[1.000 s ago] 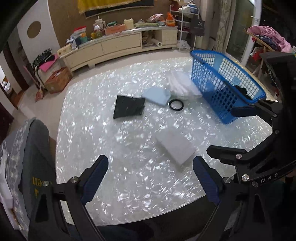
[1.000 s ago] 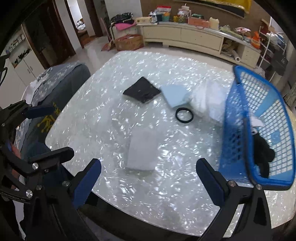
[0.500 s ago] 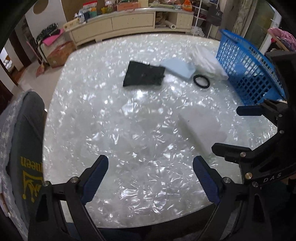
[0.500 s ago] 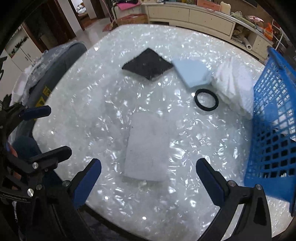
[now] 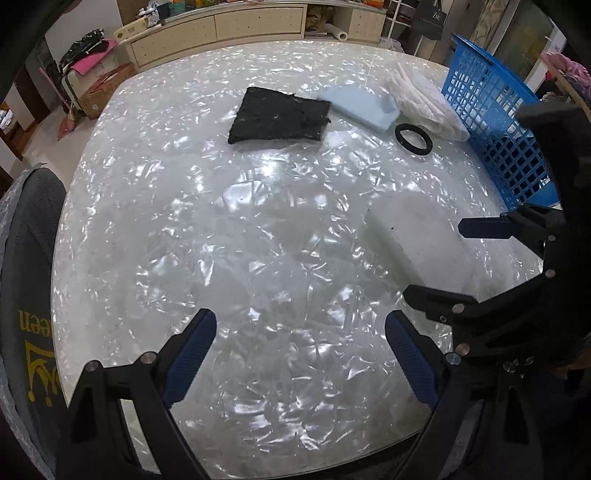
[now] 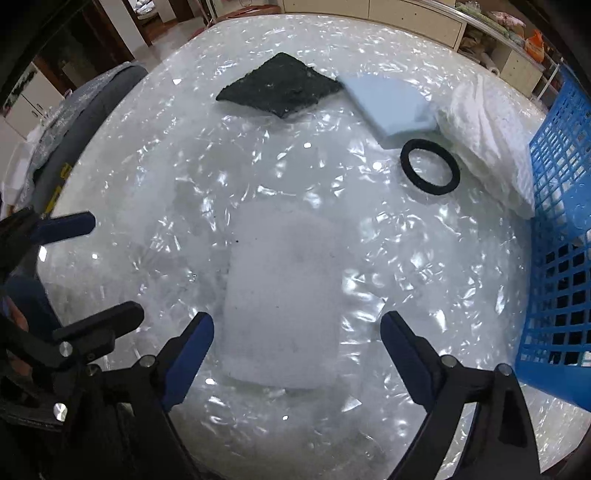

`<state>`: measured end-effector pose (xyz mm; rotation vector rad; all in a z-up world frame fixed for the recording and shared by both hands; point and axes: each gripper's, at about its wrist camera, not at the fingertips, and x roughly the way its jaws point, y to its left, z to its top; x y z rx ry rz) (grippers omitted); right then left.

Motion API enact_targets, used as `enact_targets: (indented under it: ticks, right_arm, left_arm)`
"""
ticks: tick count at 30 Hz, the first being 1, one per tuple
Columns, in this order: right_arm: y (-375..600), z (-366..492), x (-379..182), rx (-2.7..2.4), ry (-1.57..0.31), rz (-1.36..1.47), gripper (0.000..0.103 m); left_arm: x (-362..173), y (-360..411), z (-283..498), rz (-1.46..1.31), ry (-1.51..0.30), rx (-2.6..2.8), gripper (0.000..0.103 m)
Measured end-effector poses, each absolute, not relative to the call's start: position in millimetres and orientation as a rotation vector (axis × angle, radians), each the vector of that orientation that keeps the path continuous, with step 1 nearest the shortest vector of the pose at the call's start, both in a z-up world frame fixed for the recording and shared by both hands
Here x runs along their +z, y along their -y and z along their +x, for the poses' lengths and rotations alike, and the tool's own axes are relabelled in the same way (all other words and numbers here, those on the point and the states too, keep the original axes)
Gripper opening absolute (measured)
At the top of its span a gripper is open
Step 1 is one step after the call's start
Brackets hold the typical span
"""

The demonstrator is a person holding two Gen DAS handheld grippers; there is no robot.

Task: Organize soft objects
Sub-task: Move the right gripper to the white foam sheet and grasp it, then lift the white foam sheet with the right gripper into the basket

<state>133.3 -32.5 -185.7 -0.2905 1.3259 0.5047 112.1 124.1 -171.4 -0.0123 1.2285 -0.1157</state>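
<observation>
right wrist: open claw (image 6: pixel 297 349) over white sponge (image 6: pixel 282 299)

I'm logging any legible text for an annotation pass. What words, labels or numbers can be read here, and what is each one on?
"een", gold letters cut off by the frame edge, with part of a gold emblem below: on the grey chair cover at the left of the left wrist view.
"Zoo", uncertain, small and blurred: on the dark hanging sign at the back.
Nothing readable on the blue basket, the pads or the table.
</observation>
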Motion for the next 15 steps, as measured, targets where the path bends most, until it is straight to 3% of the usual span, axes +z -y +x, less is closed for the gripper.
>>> enact_targets:
  ticks: [3, 6, 15]
  right_arm:
    - [28.7, 130.8, -186.9, 0.479, -1.305, -0.33, 0.079]
    - [25.1, 125.8, -183.7, 0.489, -1.281, -0.349, 0.055]
    - [30.3, 116.3, -171.4, 0.514, -1.26, -0.312, 0.05]
  left_arm:
    - [-173.1, -125.2, 114.3, -0.02, -1.226, -0.122, 0.092]
    - [-174.3, -125.7, 115.2, -0.008, -1.223, -0.119, 0.092]
    - [-169.4, -124.4, 110.5, -0.014, -1.198, -0.131, 0.092]
